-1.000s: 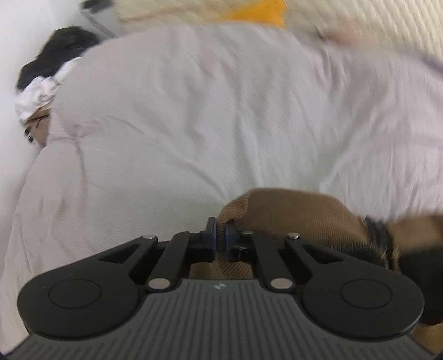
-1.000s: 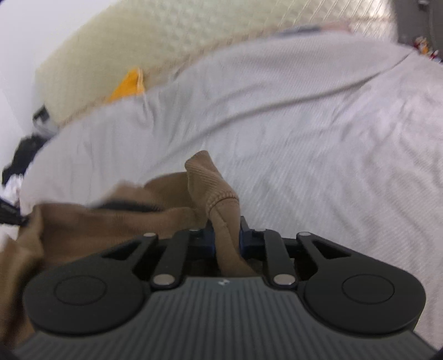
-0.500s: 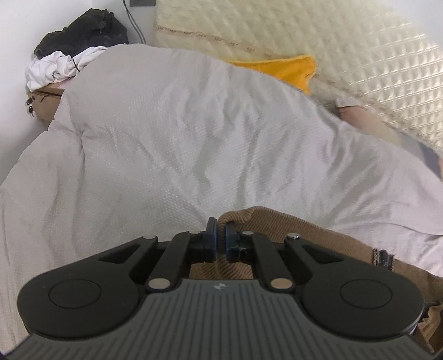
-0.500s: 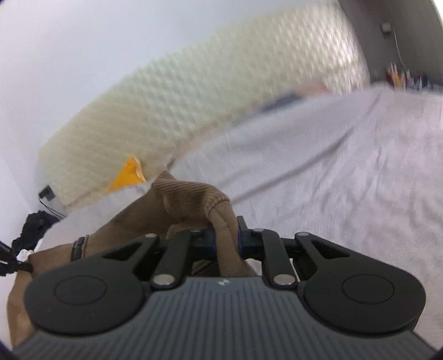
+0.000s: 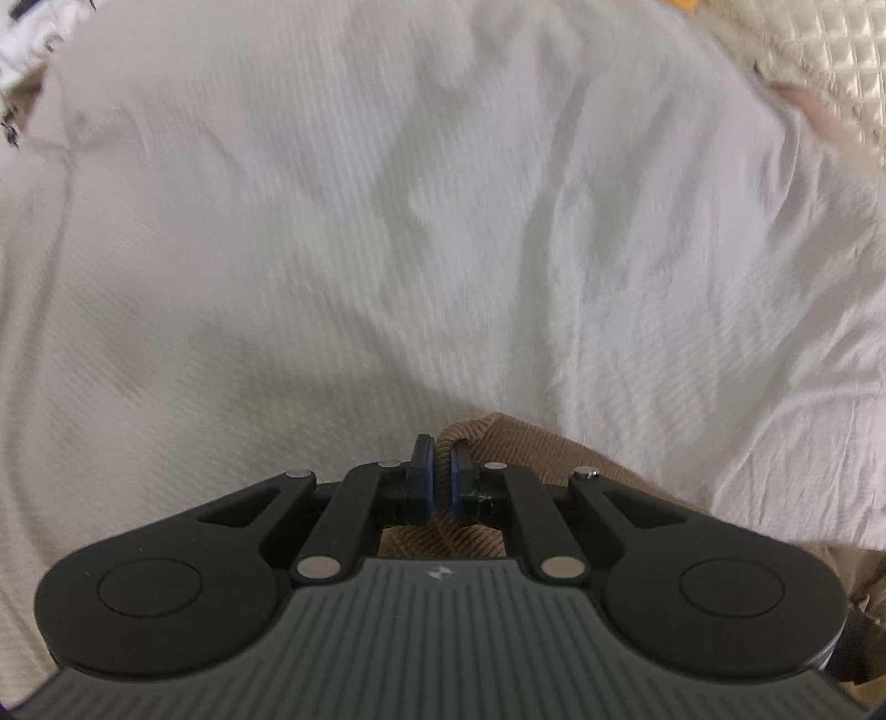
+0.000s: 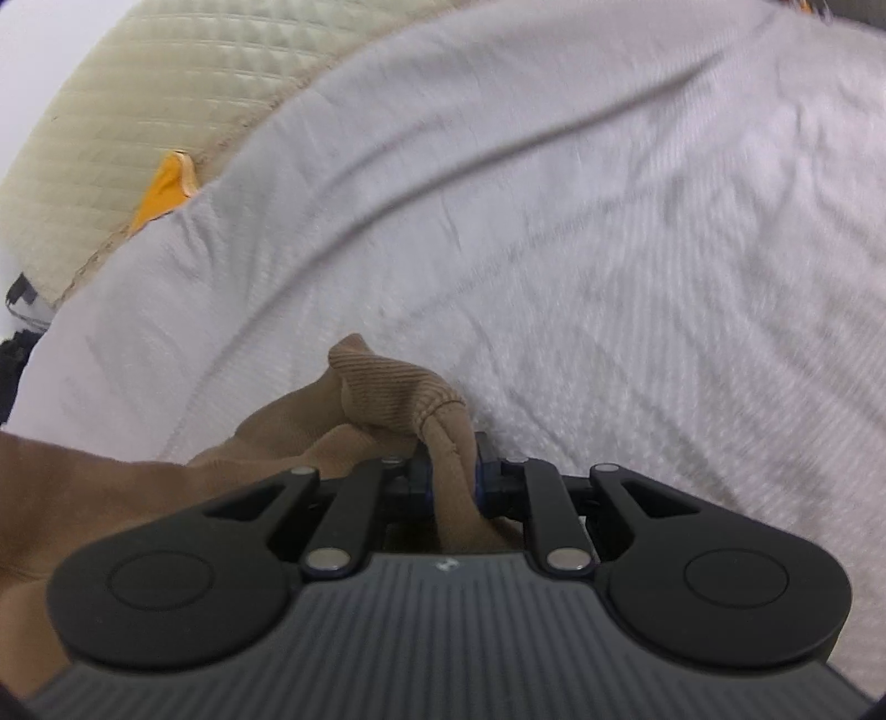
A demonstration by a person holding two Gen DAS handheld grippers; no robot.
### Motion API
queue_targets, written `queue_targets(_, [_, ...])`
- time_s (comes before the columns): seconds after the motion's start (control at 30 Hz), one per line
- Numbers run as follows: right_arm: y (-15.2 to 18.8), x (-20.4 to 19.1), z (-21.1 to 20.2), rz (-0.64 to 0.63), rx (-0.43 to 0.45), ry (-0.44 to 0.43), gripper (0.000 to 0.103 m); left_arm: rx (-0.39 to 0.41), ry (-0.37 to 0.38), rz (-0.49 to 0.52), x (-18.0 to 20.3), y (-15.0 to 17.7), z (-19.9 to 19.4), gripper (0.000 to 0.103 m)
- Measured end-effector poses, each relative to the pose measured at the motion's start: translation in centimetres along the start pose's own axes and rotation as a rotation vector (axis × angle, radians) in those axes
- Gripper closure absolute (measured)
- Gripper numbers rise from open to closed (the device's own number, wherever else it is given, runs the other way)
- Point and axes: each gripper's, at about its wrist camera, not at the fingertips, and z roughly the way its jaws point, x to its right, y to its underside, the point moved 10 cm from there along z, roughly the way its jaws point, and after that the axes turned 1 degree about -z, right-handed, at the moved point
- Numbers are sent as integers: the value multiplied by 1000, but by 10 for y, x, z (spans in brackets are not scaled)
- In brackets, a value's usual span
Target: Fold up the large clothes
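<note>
A brown corduroy garment [image 5: 531, 443] is pinched at one edge by my left gripper [image 5: 441, 451], which is shut on it and points steeply down at the pale bed cover [image 5: 387, 221]. In the right wrist view the same brown garment [image 6: 387, 393] bunches up between the jaws of my right gripper [image 6: 448, 459], shut on a thick fold. More of the brown cloth trails off to the left of that gripper. Most of the garment is hidden under both gripper bodies.
The rumpled pale cover [image 6: 609, 249] fills most of both views. A cream quilted headboard [image 6: 138, 111] and an orange pillow [image 6: 166, 183] lie at the far side. White clothing [image 5: 33, 33] shows at the top left corner.
Both grippers have dropped toward the bed cover with the brown garment still held. The headboard, pillow and dark clothes pile have slid up and mostly out of the left wrist view.
</note>
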Motion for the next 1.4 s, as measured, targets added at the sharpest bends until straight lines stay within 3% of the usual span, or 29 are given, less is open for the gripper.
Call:
queue_targets(0.13, [2,-5,-2,-17,-1,7,86,-44,51,-3,1,9,-2,94])
queue_targets(0.17, [2,-6,-2,-23,-2,9,86,-47,62,7,2,10,-7,89])
queue_targets(0.2, [2,-8,-4,-26,-3,6,86,-43,66,25,4,11,-14,83])
queue_targets(0.27, [1,-11,-8,-30,-2,-5,84,-36,81,52,8,14,-32,45])
queue_targets(0.37, [0,-17,-21,-41,10,-6,82,-10,126,85,17,21,-67,38])
queue_targets(0.47, [-1,-23,-44,-69,9,-3,72,50,165,124,28,32,-109,36])
queue_targets(0.53, [-3,-25,-66,-81,23,-1,49,79,185,141,33,44,-133,36])
queue_targets(0.6, [-7,-27,-93,-98,56,-12,40,103,193,158,35,62,-158,36])
queue_targets(0.77, [-9,-18,-163,-128,126,-20,40,201,219,215,39,114,-215,36])
queue_targets(0.87, [5,-18,-201,-137,157,-58,40,238,274,225,42,152,-242,36])
queue_targets(1.07, [38,-50,-257,-190,193,-146,39,353,306,294,46,227,-278,36])
queue_targets(1.27, [85,-97,-277,-281,176,-225,40,439,293,381,46,290,-292,36])
queue_targets(1.4, [114,-115,-274,-314,146,-253,40,471,297,393,46,311,-286,36])
